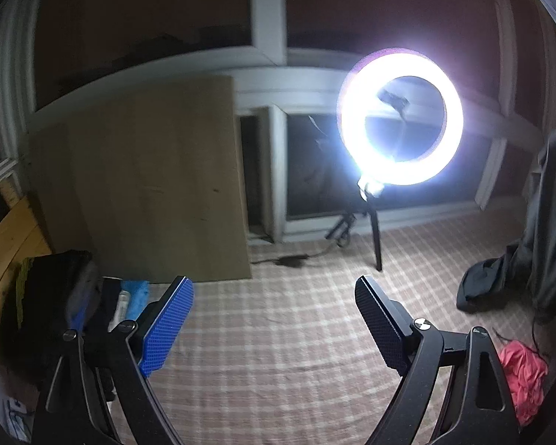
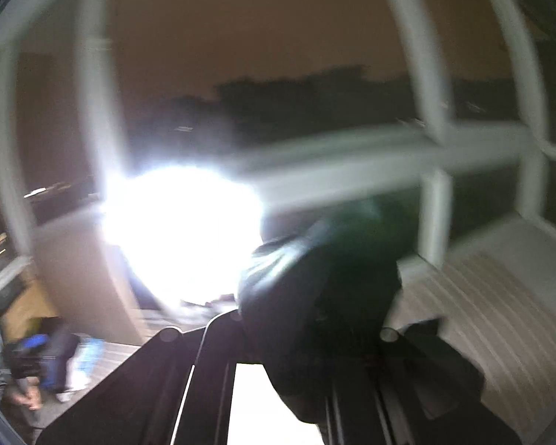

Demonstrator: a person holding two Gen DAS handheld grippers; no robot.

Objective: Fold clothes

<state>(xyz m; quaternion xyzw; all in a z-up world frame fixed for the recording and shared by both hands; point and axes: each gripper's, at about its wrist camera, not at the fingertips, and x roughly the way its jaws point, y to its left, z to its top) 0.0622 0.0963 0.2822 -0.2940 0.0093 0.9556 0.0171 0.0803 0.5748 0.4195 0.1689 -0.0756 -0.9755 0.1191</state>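
In the left wrist view my left gripper [image 1: 274, 285] is open and holds nothing; it has one blue pad and one black pad and hovers over a checked sheet [image 1: 278, 333]. A dark garment [image 1: 545, 230] hangs at the right with its lower end on the sheet. A pink garment [image 1: 522, 378] lies crumpled at the lower right. The right wrist view is blurred: my right gripper [image 2: 300, 319] is shut on the dark garment [image 2: 322, 289], which bunches over the fingers and hides their tips.
A lit ring light [image 1: 400, 118] on a stand stands ahead on the sheet, its cable trailing left. A wooden board [image 1: 148, 185] leans against the window wall. A pile of dark clothes [image 1: 52, 296] lies at the left by a wooden edge.
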